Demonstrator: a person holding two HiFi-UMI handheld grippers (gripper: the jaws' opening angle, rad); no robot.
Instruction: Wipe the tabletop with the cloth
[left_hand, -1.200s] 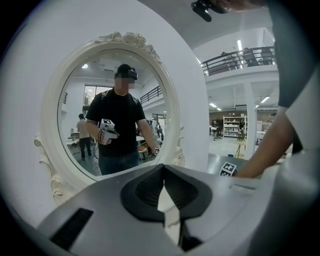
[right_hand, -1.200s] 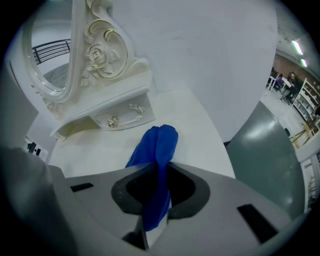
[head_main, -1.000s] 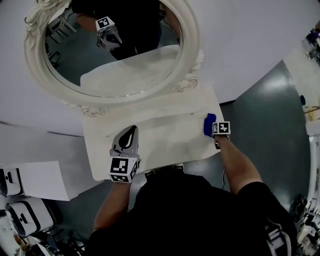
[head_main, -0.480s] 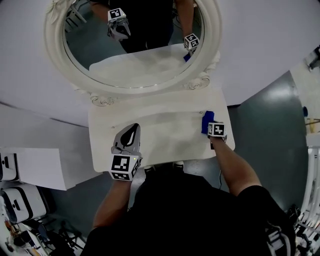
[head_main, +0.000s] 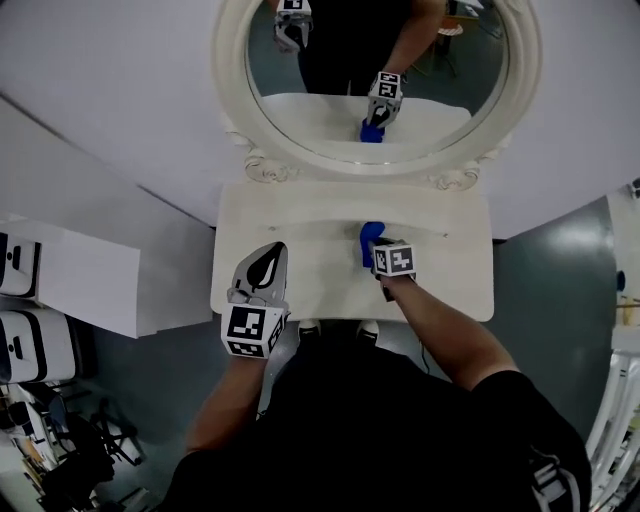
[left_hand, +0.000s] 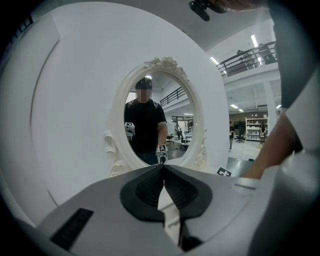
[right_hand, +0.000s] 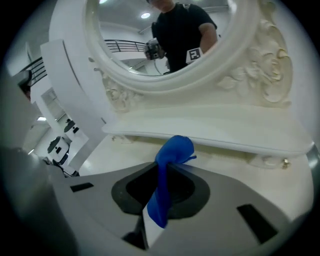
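A blue cloth (head_main: 371, 238) lies bunched on the cream tabletop (head_main: 450, 285), near the middle and close to the back ledge. My right gripper (head_main: 375, 248) is shut on it. In the right gripper view the cloth (right_hand: 175, 149) sticks up from between the closed jaws of the right gripper (right_hand: 166, 170), over the tabletop (right_hand: 240, 167). My left gripper (head_main: 268, 256) hovers over the front left part of the table. Its jaws meet at the tips with nothing between them, as the left gripper view shows at the left gripper (left_hand: 163, 167).
An oval mirror (head_main: 380, 90) in an ornate white frame stands on the back ledge (right_hand: 215, 134) against a white wall. White cabinets (head_main: 70, 290) stand to the left. Dark floor (head_main: 560, 270) lies beyond the table's right edge. The person's feet (head_main: 340, 328) are at the front edge.
The right gripper has dragged the blue cloth leftward, from the table's right edge to near its middle. The left gripper has kept its place at the front left.
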